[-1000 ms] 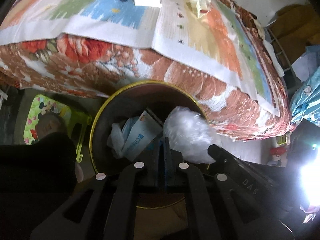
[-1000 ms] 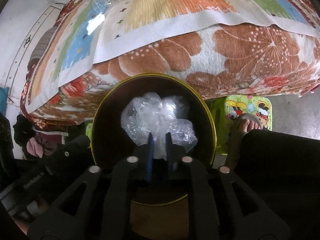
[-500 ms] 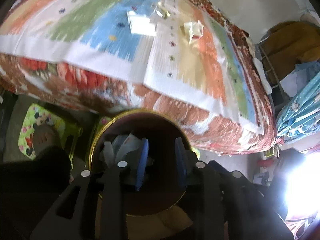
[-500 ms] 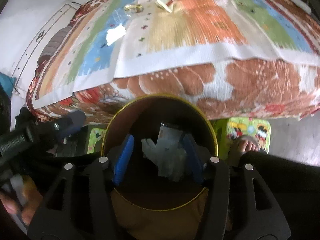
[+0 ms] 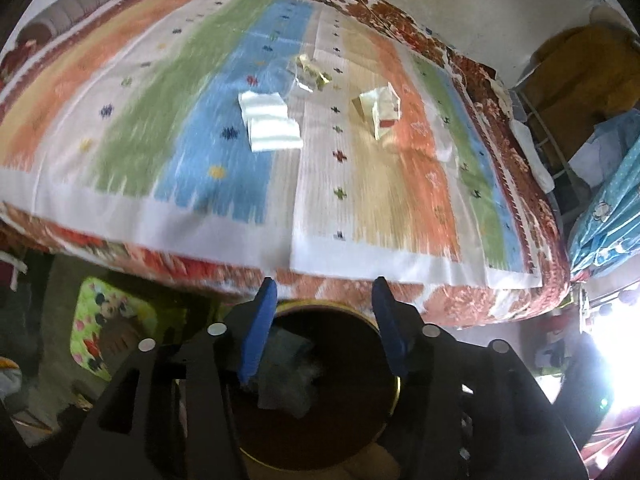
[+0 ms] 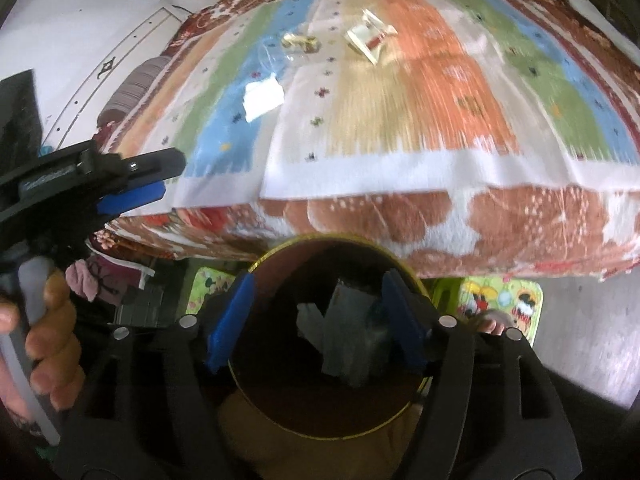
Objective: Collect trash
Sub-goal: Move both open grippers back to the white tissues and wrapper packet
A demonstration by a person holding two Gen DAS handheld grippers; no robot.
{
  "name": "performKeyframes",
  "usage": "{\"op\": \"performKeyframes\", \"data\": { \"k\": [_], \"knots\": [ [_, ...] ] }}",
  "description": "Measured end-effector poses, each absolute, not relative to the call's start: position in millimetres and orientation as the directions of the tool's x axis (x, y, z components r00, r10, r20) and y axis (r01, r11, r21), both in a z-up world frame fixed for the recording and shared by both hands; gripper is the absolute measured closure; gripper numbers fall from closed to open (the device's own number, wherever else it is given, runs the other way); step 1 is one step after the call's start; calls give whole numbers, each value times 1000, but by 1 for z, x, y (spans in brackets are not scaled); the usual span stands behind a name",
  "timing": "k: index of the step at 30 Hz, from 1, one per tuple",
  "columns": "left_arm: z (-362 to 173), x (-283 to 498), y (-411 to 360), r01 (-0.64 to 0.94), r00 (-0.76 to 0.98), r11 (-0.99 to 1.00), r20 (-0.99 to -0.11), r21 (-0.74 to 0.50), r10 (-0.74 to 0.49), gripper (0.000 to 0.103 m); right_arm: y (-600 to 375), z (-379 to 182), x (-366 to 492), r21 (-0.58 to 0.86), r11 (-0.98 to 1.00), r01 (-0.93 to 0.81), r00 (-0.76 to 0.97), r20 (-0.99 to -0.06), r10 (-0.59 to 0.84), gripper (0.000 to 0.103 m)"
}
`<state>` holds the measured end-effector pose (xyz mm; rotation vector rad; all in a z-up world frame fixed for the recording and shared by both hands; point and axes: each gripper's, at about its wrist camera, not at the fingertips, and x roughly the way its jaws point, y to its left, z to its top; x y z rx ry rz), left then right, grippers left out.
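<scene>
A round brown bin with a gold rim (image 5: 396, 388) (image 6: 280, 256) stands on the floor below the bed edge, holding a clear plastic bag (image 5: 296, 380) and a packet (image 6: 348, 336). My left gripper (image 5: 324, 292) is open and empty above the bin. My right gripper (image 6: 320, 284) is open and empty above it too; the left gripper also shows in the right wrist view (image 6: 152, 184). On the striped bedspread lie a white folded tissue (image 5: 270, 122) (image 6: 262, 96), a crumpled clear wrapper (image 5: 310, 74) (image 6: 298, 42) and a torn cream box (image 5: 380, 110) (image 6: 370, 38).
The bed (image 5: 360, 216) with a floral blanket fills the view ahead. A green cartoon stool (image 5: 108, 332) (image 6: 500, 300) stands by the bin, with toes on it (image 6: 492, 322). Clothes and a rack (image 5: 580, 100) are at the right. A bright light (image 5: 612, 352) glares at the lower right.
Both grippers opened and let the plastic bag and packet drop into the bin. Both have risen and tilted up toward the bed top.
</scene>
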<state>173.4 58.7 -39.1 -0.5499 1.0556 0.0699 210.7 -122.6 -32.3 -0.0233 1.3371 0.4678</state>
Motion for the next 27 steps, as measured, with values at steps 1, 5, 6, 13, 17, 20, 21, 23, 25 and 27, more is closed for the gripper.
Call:
{"op": "performKeyframes", "data": {
  "k": [1,5,6,13,17,20,21,23,25,27],
  "knots": [
    [-38,179,62,-316,499,866,-844,-389,-197,51,-120,-30,216,245,905,-349,158,-936,314,37],
    [-41,199,72,-335,476,866,-860,-371,-185,49,-112,-20,242,211,900,-382,193,-934,301,32],
    [-42,201,73,-336,471,867,-863,-368,-184,49,-112,-19,247,200,900,-388,201,-935,294,32],
    [-43,223,86,-342,454,867,-871,-363,-186,47,-104,-11,291,152,898,-413,263,-924,278,28],
    [-51,237,100,-369,437,854,-880,-366,-189,45,-100,-13,306,197,893,-405,255,-913,318,25],
    [-61,246,107,-391,411,846,-891,-361,-191,45,-96,-13,315,223,886,-406,261,-901,346,22],
    [-62,248,109,-395,409,847,-893,-357,-186,45,-95,-13,318,218,885,-411,267,-900,345,22],
    [-65,255,113,-400,405,852,-899,-338,-166,44,-90,-14,324,199,885,-421,286,-897,337,21],
    [-68,262,116,-406,401,855,-904,-322,-150,42,-88,-16,331,198,885,-421,291,-895,339,20],
    [-72,268,121,-415,396,852,-906,-319,-146,41,-87,-19,338,214,884,-415,287,-892,350,17]
  ]
}}
